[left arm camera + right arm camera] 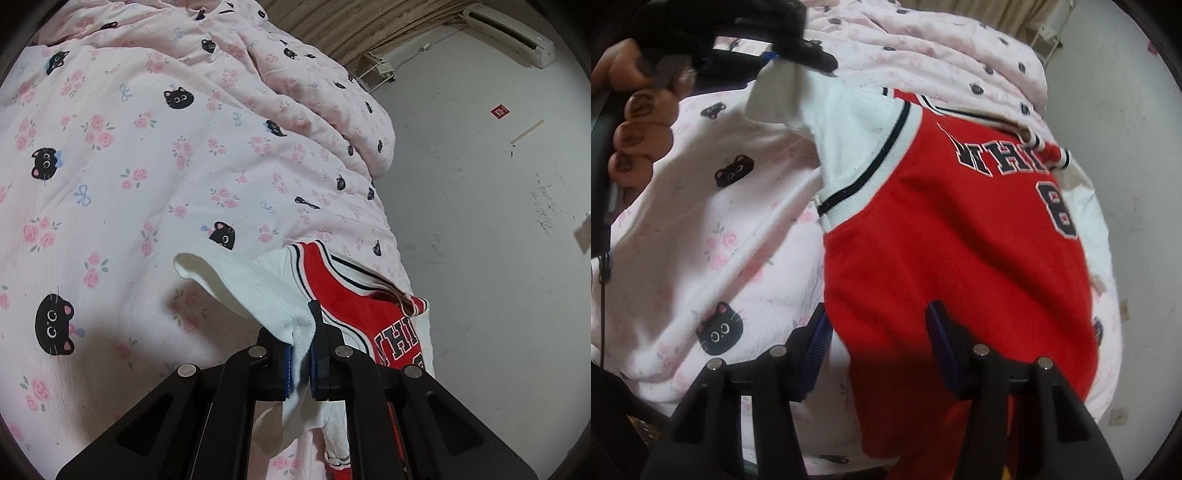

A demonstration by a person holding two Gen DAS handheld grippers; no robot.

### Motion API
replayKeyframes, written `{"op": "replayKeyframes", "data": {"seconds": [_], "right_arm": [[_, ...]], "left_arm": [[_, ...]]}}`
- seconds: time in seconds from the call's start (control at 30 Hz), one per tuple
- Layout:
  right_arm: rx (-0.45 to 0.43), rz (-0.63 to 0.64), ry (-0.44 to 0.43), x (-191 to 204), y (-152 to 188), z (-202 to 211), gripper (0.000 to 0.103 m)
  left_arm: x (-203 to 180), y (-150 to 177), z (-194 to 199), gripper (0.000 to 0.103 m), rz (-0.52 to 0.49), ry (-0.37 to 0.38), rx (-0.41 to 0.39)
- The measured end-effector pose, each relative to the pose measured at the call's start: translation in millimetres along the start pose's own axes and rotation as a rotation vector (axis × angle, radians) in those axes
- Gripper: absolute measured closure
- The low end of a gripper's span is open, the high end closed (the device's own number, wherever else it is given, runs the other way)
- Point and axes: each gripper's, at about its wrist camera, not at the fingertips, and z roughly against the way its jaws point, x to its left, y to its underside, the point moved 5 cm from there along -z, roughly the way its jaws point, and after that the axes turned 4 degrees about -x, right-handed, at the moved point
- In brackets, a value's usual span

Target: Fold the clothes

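White sleeve (258,288) is pinched in the closed left tool (301,354), likely lifted for folding inward, while the right tool (879,347) gapes over the jersey's (960,258) hem, gripping nothing.

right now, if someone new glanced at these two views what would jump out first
The red jersey with black lettering and a number lies spread on the pink quilt printed with black cat faces and roses. The left gripper is shut on the jersey's white sleeve, lifting it off the quilt. The right gripper is open, its jaws apart on either side of the jersey's lower red edge.
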Motion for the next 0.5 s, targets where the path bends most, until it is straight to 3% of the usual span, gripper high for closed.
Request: {"op": "replayKeyframes", "data": {"seconds": [0.03,0.07,0.17,0.33,0.5], "right_arm": [[0.003,-0.005,0.0,-1.7,-0.2,-0.1,0.062],[0.007,-0.015,0.0,-4.2,-0.3,0.1,0.077],[0.005,-0.091,-0.061,-15.6,-1.5,7.6,0.094],[-0.044,-0.142,-0.159,-21.4,-12.6,31.0,0.095],[-0.082,-0.101,-0.249,9.3,-39.5,51.2,0.095]], "left_arm": [[0.2,-1.5,1.3,0.097,0.0,0.0,-0.003],[0.4,-3.2,2.7,0.097,0.001,0.0,-0.006],[1.2,-8.1,7.2,0.097,0.004,0.001,-0.016],[1.6,-24.6,18.7,0.097,-0.006,-0.011,-0.039],[10.4,-53.0,42.1,0.098,-0.023,-0.059,-0.079]]}}
